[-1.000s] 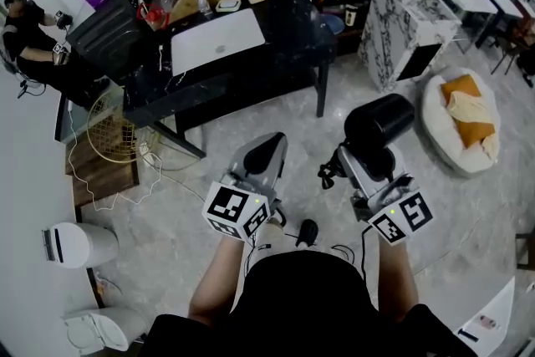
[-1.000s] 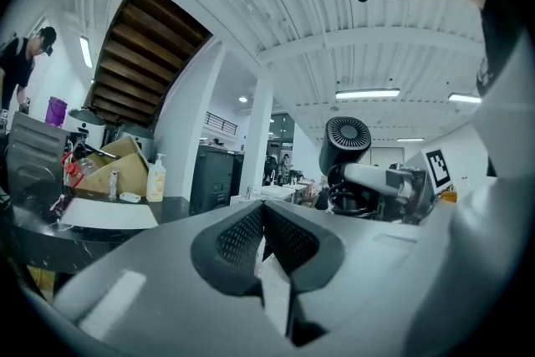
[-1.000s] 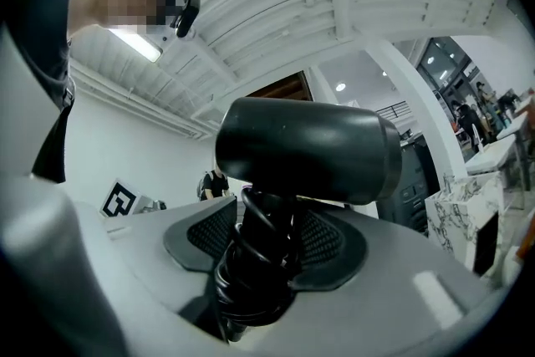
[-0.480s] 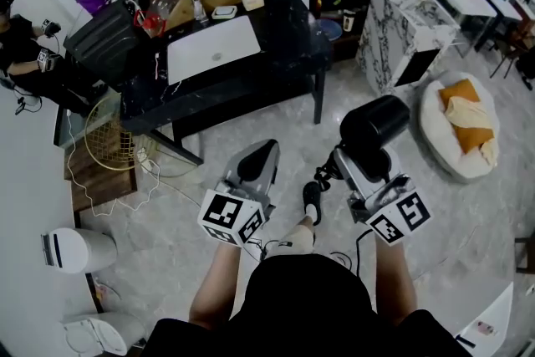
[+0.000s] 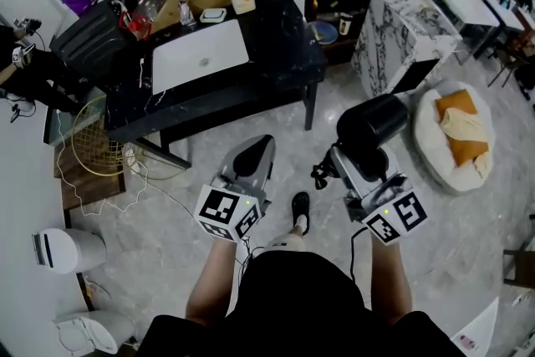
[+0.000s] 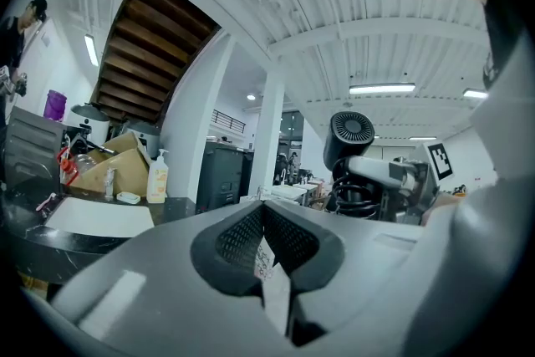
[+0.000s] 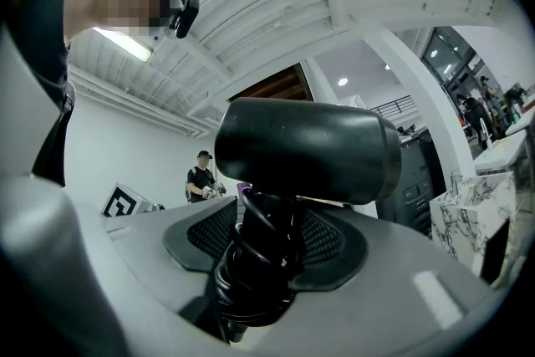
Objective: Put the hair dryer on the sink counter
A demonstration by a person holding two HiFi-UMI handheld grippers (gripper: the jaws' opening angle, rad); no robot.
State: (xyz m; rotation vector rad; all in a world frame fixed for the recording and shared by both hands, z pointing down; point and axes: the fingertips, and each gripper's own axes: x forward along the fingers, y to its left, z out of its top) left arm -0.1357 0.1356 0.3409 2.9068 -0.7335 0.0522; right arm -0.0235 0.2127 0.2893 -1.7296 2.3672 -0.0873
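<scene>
Hair dryer (image 5: 372, 125) barely shifted; black, cord-wrapped, in right gripper (image 5: 349, 161).

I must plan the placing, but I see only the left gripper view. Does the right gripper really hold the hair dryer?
Observer: Yes. In its own view the right gripper has its jaws shut on the handle of the hair dryer, with the cord wound around that handle.
Operator: What stands ahead of it?
Observer: The head view shows a marble-patterned cabinet on the floor beyond the hair dryer, slightly to the right.
</scene>
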